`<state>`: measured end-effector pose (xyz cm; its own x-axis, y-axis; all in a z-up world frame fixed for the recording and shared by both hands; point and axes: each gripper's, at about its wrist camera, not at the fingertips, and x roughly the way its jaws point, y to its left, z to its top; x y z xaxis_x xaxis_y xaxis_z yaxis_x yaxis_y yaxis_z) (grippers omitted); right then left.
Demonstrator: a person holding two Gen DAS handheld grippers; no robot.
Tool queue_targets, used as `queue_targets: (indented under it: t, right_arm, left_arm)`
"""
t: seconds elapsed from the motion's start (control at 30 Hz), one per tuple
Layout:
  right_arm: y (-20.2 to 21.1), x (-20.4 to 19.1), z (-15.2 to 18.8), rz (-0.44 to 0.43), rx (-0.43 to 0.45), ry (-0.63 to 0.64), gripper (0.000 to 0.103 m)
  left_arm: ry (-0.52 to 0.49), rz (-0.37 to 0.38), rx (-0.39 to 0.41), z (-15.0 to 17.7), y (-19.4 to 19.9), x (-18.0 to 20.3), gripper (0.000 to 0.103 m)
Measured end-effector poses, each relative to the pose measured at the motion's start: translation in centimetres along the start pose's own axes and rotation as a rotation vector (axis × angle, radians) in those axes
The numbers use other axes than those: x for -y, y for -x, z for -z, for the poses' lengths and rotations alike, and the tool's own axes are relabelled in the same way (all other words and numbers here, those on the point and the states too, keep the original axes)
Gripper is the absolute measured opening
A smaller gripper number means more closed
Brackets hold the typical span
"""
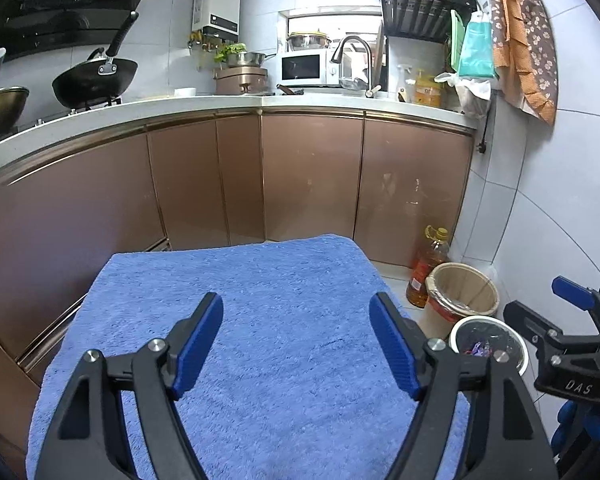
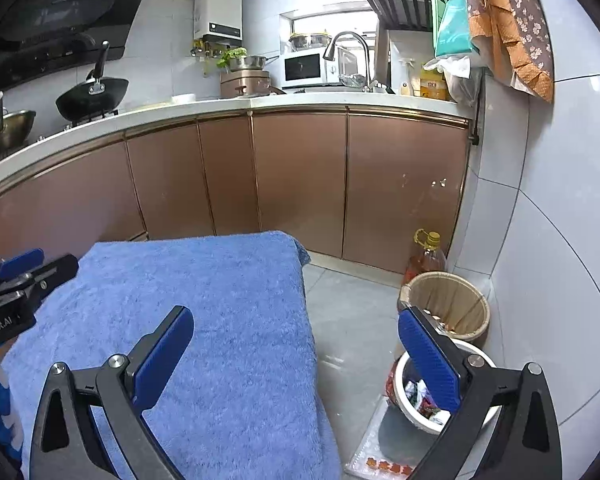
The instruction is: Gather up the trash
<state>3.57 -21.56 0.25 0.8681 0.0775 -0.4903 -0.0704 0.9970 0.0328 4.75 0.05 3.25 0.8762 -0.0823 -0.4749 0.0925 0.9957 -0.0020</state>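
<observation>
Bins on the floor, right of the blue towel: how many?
2. A tan wooden-slat round bin stands in the corner beside the oil bottle; a white-rimmed round bin holding wrappers sits nearer the camera, partly hidden by the right gripper. Others may be out of view.

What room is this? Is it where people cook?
Yes, it looks like a home kitchen. A black wok sits on the stove, a white microwave stands on the counter, and a tap curves over the sink beside it.
</observation>
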Motion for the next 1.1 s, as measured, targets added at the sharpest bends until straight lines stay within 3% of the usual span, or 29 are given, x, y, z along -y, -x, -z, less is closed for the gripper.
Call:
queue_targets:
  t: [0.4, 1.1]
  right_arm:
    - [0.5, 2.3, 2.1, 0.13, -0.014, -0.048, 0.103]
    - [-0.4, 4.7, 3.3, 0.181, -0.026, -0.074, 0.103]
  left_arm:
    - [-0.018, -0.032, 0.001, 0.7, -0.5, 1.8, 0.075]
    - [-0.039, -0.107, 0.024, 1.2, -2.2, 3.3, 0.075]
